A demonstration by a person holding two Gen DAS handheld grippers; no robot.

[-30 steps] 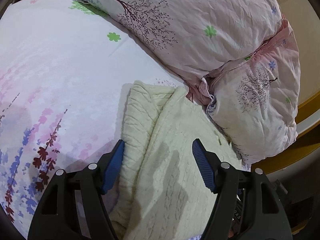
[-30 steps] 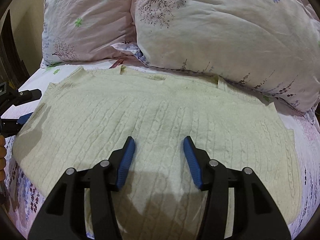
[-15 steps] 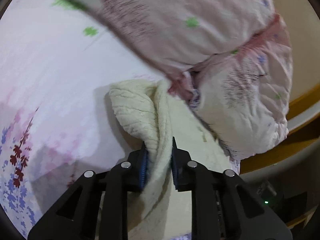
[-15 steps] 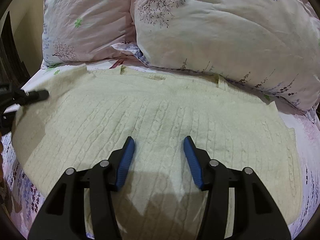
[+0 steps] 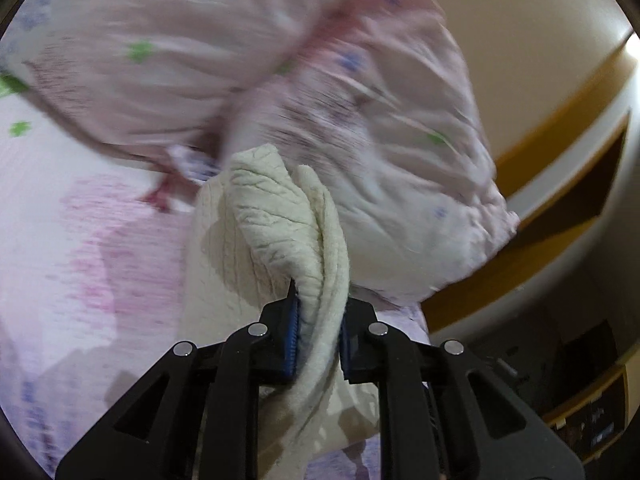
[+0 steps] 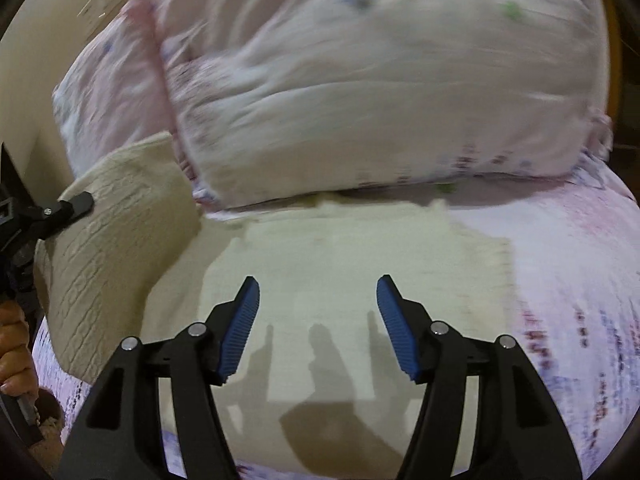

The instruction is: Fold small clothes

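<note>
Just behind the sweater (image 6: 360, 264), two blurred pillows (image 6: 380, 92).

A bedroom in a home. A bed (image 6: 580, 264) spread with a pink floral sheet fills both views, and two plump pillows (image 6: 380, 92) in matching flower-print cases lie at its head, toward twelve o'clock. At three o'clock in the left wrist view, a yellow wooden bed frame (image 5: 560, 120) meets a plain cream wall (image 5: 520, 20).

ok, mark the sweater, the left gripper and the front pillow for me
sweater (image 5: 280, 216): left wrist view, lifted knit edge.
left gripper (image 5: 318, 328): left wrist view, between the fingertips, clamped on the fold.
front pillow (image 6: 380, 92): right wrist view, middle of its face.
</note>
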